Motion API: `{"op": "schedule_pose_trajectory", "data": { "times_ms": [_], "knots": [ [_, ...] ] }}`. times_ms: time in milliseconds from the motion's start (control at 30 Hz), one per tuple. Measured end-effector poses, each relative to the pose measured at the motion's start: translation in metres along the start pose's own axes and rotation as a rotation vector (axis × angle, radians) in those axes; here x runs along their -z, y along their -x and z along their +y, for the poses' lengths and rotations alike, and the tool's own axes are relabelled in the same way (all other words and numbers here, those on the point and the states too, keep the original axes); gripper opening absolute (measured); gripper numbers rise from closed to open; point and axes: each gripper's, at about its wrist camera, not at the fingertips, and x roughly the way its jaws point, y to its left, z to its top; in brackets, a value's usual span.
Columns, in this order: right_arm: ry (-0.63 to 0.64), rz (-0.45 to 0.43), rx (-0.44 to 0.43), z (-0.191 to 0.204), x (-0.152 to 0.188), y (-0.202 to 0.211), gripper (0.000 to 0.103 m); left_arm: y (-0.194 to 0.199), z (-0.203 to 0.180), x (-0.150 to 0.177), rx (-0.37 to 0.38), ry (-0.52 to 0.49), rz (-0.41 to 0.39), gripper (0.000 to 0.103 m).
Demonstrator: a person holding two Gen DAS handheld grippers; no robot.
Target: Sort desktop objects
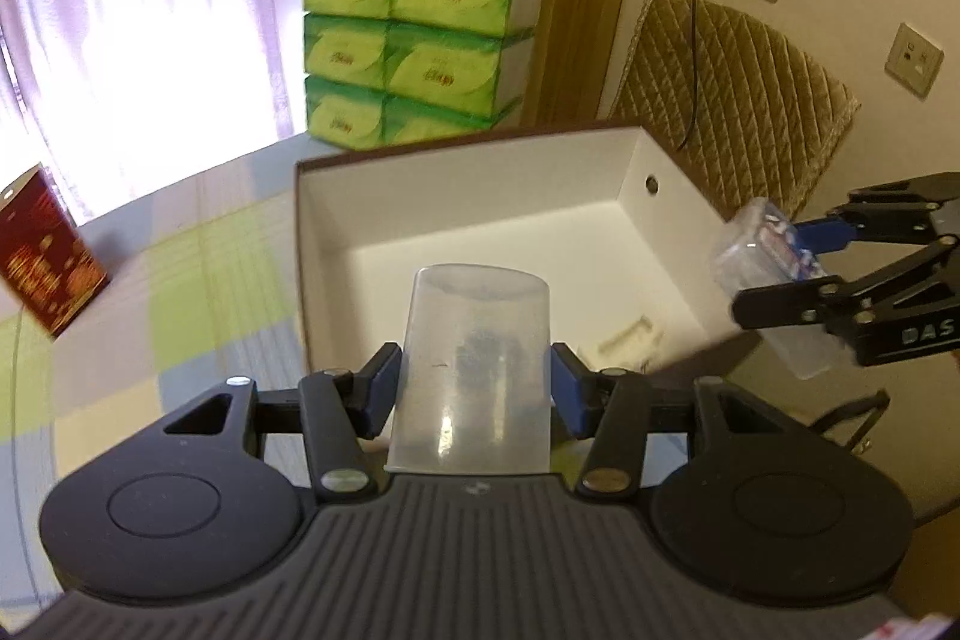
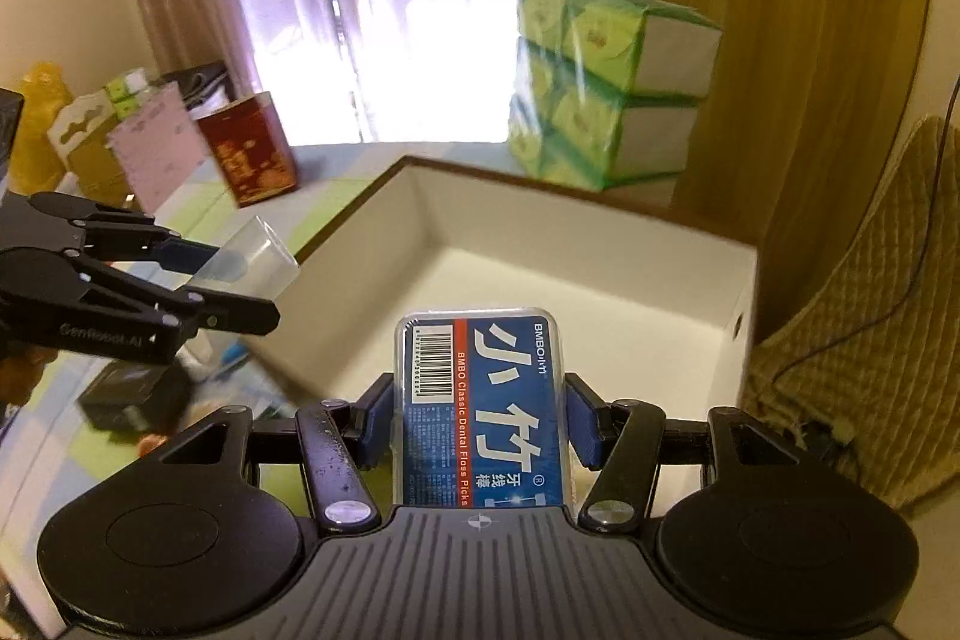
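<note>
My left gripper (image 1: 474, 388) is clenched on a clear, frosted plastic cup (image 1: 474, 358), blue pads pressed to its sides at lower centre of the left wrist view; the cup is held lying along the fingers, its far end over the near edge of the open white cardboard box with brown outer walls (image 1: 336, 232). In the right wrist view the same cup (image 2: 258, 262) shows at middle left, in the air just beside the box's left wall.

My right gripper (image 2: 480, 418) grasps a clear rectangular plastic case of dental floss picks with a blue and red label (image 2: 480, 400), pads tight on both long sides, at lower centre of that frame. It hangs in front of the box (image 2: 600, 280), not yet inside. From the left wrist view the case (image 1: 774, 274) is at the right edge, just outside the box's right wall.

As I judge it, both pieces are picked up and on their way, but neither is dropped in. The box looks nearly bare: only a small pale thing lies on its floor near the front right corner in the left view, too blurred to name. Left to do: bring both over the opening and let go. More remains on the checked tablecloth (image 1: 180, 280): a black boxy item (image 2: 129, 394) at lower left of the right view, with some blurred bits around it

The stack of green tissue packs (image 1: 414, 40) and the dark red carton (image 1: 48, 256) stand behind the box, apart from it
</note>
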Motion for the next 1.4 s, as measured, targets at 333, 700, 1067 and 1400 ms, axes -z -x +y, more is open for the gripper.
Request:
{"op": "schedule_pose_trajectory", "data": {
  "times_ms": [333,700,1067,1400],
  "knots": [
    [-0.066,0.057,0.067,-0.045,-0.028,-0.059,0.054,-0.077,0.005,-0.047,0.001,-0.005,0.077,0.048],
    [-0.155,0.188,0.077,-0.081,-0.029,-0.126,0.054,-0.158,0.017,-0.058,-0.008,0.094,0.226,0.048],
    [-0.168,0.242,0.083,-0.089,-0.026,-0.152,0.054,-0.198,0.019,-0.062,-0.035,0.101,0.285,0.048],
    [-0.177,0.253,0.071,-0.091,-0.026,-0.160,0.055,-0.211,0.022,-0.058,-0.033,0.098,0.313,0.050]
  ]
}}
